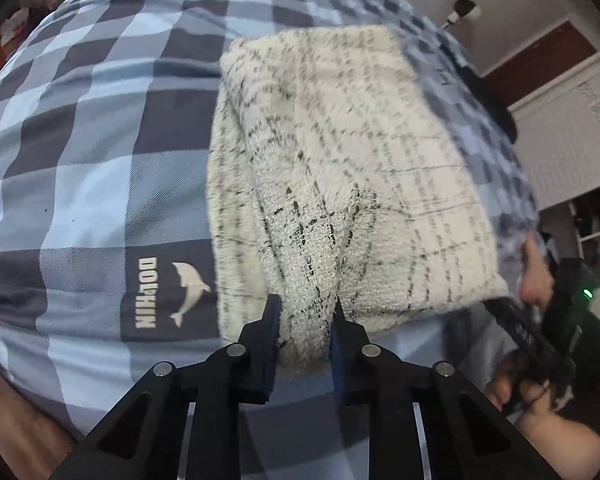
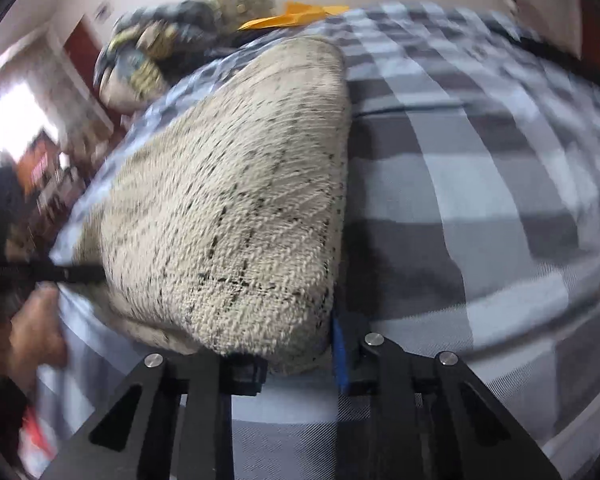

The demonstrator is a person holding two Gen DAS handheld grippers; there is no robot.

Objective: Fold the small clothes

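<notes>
The left gripper (image 1: 306,312) has its jaws pinching a bunched ridge of the cream towel (image 1: 340,152) at the towel's near edge, the cloth squeezed into a narrow wedge between the two black fingers. The right gripper (image 2: 296,344) has its jaws closed on the near edge of the same towel at another corner; the thick terry fold fills the gap, and its left finger is mostly buried under the cloth, so only the blue-padded right finger (image 2: 339,356) shows clearly. From the left wrist view the right gripper appears at the towel's far right corner, held by the person's hand (image 1: 534,280).

The towel, cream with faint dark grid lines, already looks doubled over: layered edges show along its left side. It lies on the checked bedspread (image 1: 80,140), a blue and grey plaid with a dolphin logo patch (image 1: 168,292) just left of the towel's near edge. Holding two corners of one edge at once is probably meant to keep that edge taut and level, so it can be carried across the towel for another fold without sagging or twisting.

Beyond the towel, at the far end of the bed, sits a blurred heap of dark patterned cloth (image 2: 148,52) and something orange (image 2: 296,16).
</notes>
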